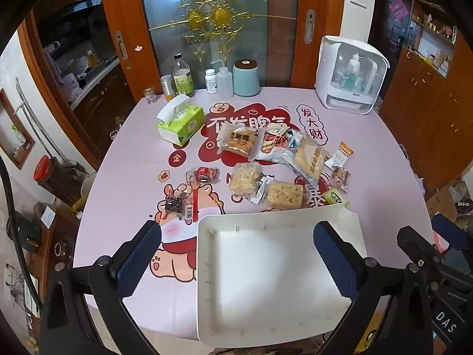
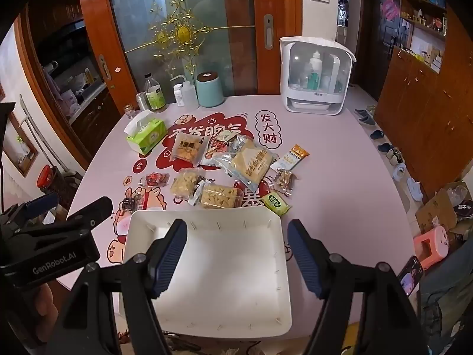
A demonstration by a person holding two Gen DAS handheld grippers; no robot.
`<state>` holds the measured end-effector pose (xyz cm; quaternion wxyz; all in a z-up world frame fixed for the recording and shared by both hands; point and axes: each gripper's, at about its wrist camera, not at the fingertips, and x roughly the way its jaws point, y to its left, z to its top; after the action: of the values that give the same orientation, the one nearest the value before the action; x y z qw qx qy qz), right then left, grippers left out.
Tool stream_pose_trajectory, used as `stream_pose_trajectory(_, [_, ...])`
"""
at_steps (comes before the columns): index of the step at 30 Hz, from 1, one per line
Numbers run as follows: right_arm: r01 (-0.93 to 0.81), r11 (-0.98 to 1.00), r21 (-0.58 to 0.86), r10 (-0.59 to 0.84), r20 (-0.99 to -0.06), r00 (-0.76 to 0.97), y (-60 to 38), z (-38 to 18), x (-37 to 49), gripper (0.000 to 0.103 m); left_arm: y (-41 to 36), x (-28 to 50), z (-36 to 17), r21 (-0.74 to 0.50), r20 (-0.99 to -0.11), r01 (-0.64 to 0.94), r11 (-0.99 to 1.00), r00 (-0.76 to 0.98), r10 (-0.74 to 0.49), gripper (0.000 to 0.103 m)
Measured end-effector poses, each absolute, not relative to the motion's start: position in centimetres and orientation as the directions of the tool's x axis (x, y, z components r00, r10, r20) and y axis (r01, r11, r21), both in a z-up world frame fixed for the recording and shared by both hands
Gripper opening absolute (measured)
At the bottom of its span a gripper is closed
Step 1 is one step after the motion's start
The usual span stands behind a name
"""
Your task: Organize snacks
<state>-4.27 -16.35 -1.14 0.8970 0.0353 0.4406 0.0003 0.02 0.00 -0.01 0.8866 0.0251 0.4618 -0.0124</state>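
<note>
Judging by the bare white tray (image 1: 275, 281), we have sorted nothing yet: every snack packet (image 1: 238, 140) lies scattered on the table (image 1: 369, 177) beyond it. Our left hand-held gripper (image 1: 236, 257) and right hand-held gripper (image 2: 236, 254) hover wide, holding nothing.

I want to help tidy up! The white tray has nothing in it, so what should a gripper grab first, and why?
Probably the right gripper, which is open, should reach over the empty white tray for the small green snack packet. It lies right by the tray's far edge, apart from the piled packets, so it looks easiest to pinch.
</note>
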Motion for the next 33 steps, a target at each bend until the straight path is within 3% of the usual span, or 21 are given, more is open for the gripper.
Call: stream_pose_trajectory(33, [0.032,0.997,0.068,0.035,-0.800,0.599,-16.4,-1.4,-4.1,0.071,-1.0,0.2,-0.7,0.050,-0.836,0.083,0.995,0.549,-0.003,0.102])
